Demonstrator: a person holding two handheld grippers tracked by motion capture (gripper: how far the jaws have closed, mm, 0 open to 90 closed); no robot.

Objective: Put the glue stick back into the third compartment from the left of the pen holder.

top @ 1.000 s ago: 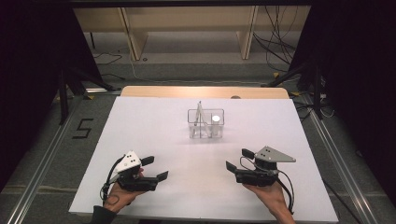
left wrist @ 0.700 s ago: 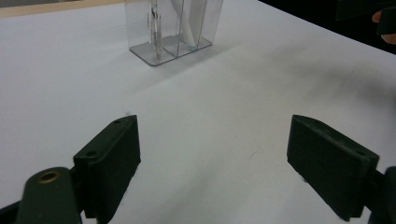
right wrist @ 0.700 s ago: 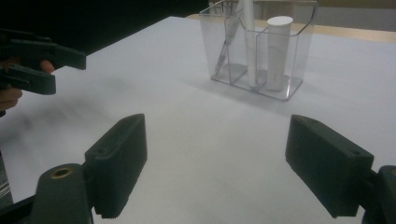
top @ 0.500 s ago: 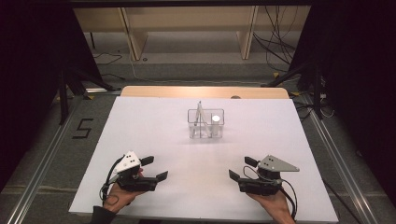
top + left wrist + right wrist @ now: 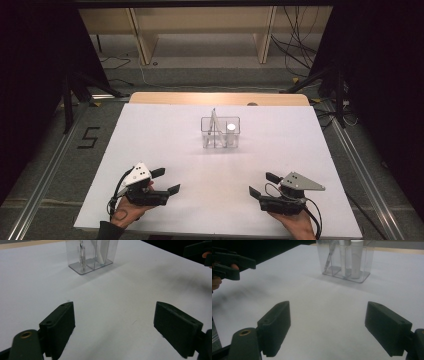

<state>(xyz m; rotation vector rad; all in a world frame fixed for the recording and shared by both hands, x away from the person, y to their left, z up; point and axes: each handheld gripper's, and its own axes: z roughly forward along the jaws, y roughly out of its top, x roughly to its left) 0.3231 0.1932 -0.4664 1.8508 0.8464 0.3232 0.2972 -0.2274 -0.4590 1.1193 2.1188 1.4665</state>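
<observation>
Clear divided organiser (image 5: 220, 133) upright mid-table, seemingly untouched

A single numeral, "5" (image 5: 87, 137), is seen marked in dark strokes on the grey floor (image 5: 60, 165) to the left of the white table (image 5: 165, 130) in the high view; it is set beside the metal rail that runs along that side; no other text, label or brand can be read.
</observation>
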